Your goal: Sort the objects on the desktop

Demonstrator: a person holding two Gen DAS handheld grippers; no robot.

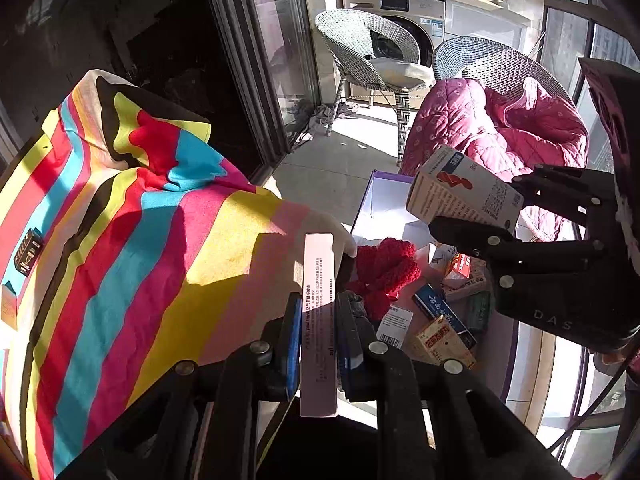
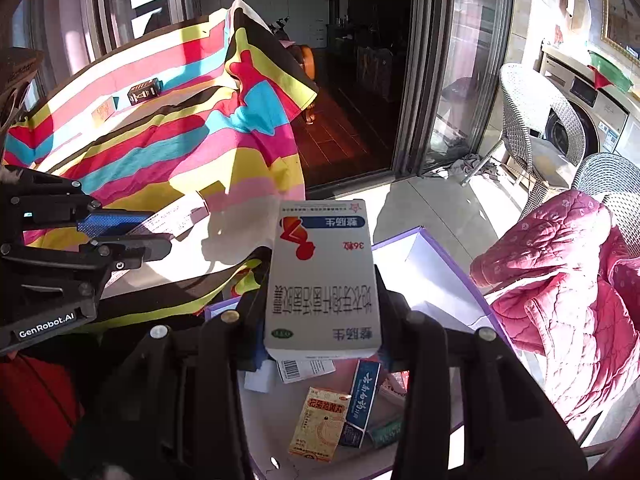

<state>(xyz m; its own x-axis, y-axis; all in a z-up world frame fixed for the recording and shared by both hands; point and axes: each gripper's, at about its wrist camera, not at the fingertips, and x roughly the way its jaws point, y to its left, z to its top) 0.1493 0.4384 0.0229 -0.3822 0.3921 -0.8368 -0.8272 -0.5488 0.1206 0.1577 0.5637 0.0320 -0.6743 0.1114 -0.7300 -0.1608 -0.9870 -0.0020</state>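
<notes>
Both loads look mid-carry: the left gripper [image 1: 318, 316], lower centre, clenches a slim pink box [image 1: 318, 320], the right gripper [image 2: 322, 300] clamps a white medicine box [image 2: 322, 276], each next needing release over the purple-rimmed box [image 2: 448, 256].

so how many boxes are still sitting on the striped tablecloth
2, both near the far edge of the multicoloured striped tablecloth: a small black carton and, beside it, a flat pale orange box. Folds in the cloth may hide others.
</notes>
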